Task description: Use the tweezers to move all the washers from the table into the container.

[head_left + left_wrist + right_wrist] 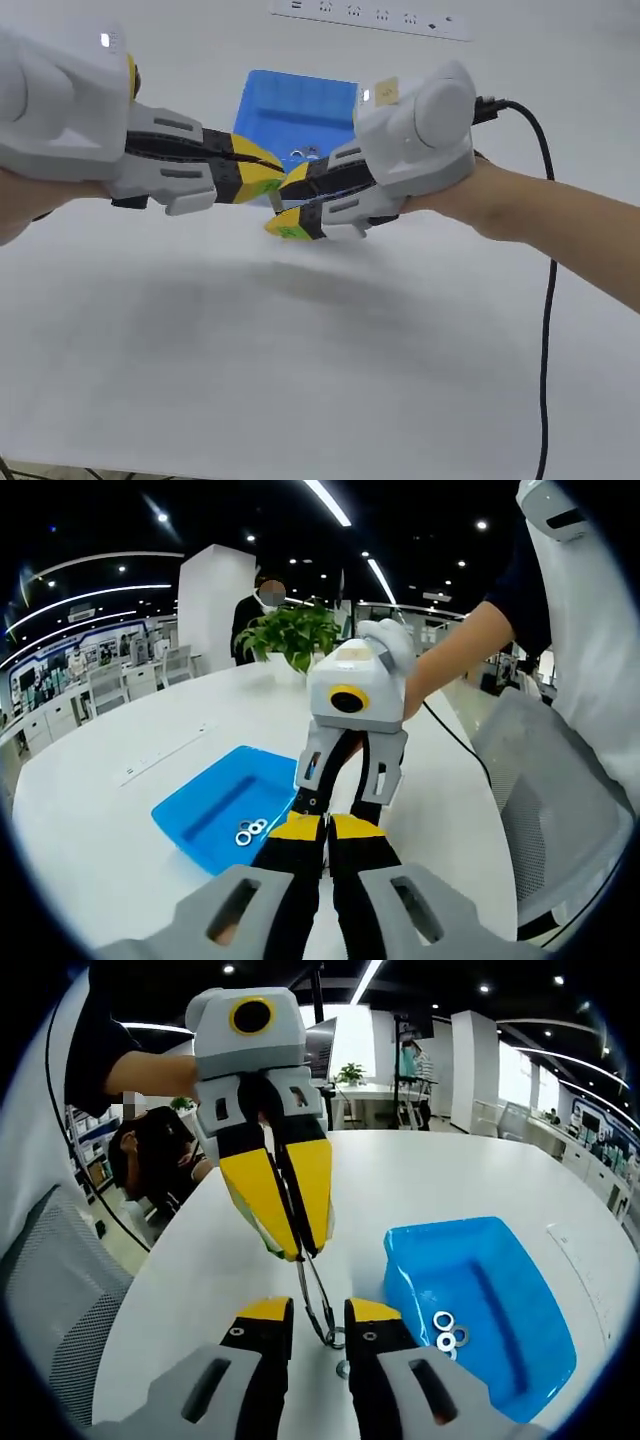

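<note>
Left fingers (pixel 255 1192) — tight on tweezers (pixel 316 1295)

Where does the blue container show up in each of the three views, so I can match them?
Head view: container at top centre.
Left gripper view: container at lower left.
Right gripper view: container at lower right.
Shared landmark: the washers lying inside it.
</note>
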`<act>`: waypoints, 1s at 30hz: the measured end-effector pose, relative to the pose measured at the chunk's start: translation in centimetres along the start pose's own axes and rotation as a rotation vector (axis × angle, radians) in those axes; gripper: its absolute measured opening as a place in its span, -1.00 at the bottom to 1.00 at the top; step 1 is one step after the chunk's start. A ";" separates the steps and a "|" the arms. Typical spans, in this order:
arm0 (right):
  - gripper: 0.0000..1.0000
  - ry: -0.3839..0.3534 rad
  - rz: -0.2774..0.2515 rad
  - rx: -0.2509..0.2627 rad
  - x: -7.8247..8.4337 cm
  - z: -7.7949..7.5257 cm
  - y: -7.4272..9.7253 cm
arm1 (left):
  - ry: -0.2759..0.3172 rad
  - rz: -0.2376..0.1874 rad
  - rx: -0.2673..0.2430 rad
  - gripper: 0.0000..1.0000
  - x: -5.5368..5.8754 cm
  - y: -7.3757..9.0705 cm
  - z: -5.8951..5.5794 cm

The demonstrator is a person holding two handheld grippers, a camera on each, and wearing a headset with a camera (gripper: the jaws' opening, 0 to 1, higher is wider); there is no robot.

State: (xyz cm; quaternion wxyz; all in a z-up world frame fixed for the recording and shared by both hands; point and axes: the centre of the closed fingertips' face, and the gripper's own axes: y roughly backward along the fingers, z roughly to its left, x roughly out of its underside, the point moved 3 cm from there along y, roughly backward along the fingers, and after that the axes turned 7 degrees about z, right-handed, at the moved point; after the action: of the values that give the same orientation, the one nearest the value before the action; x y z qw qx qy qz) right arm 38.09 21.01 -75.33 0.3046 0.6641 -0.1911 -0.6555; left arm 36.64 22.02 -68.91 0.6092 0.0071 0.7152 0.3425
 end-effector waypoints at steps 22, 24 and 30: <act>-0.80 0.078 0.027 -0.007 0.4 -0.3 0.0 | 0.010 0.029 -0.011 -0.81 -0.2 -0.4 -0.8; -0.81 0.054 0.015 -0.004 0.3 -0.4 0.0 | 0.062 -0.055 -0.016 -0.60 -0.9 -0.2 -0.9; -0.81 0.038 -0.001 0.009 0.1 0.0 0.4 | 0.015 -0.003 -0.026 -0.47 0.5 0.6 -0.8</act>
State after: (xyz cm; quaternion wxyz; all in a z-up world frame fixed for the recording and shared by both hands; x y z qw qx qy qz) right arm 38.14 20.69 -75.17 0.3048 0.6779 -0.1882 -0.6420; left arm 35.58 22.37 -69.02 0.6042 -0.0046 0.7155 0.3507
